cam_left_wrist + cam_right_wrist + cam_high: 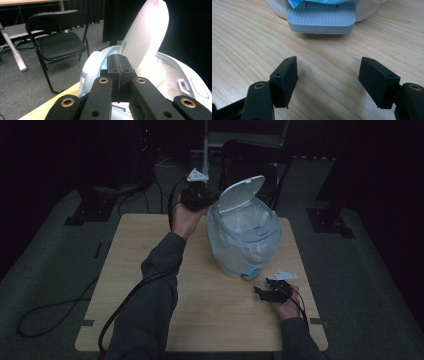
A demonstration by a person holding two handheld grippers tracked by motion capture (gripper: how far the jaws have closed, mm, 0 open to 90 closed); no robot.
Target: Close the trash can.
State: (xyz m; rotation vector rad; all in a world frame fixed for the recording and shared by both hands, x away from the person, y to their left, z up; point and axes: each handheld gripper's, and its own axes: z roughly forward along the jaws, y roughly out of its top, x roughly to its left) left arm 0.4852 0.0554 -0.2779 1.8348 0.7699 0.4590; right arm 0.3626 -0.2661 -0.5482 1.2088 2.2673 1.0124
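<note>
— Where's the bin right now?

— The pedal bin (243, 237) stands on the wooden table (150, 320), toward the far right part of it. Its lid (241, 193) is tipped up and open, and a pale liner bag (227, 245) hangs over the rim and down the sides.

— And your left tongs?

— My left gripper (196, 195) is up at the far left side of the bin, just beside the rim. In the left gripper view its pads (117, 68) are pressed flat together with nothing between them, right in front of the raised lid (146, 37).

— The right one?

— My right gripper (272, 292) rests low on the table at the near right, just in front of the bin. Its jaws stand wide apart over bare wood, holding nothing, and point at the grey foot pedal (322, 17), which is near but not touched.

— Anything else around?

— A black folding chair (58, 42) stands on the floor beyond the table.
</note>
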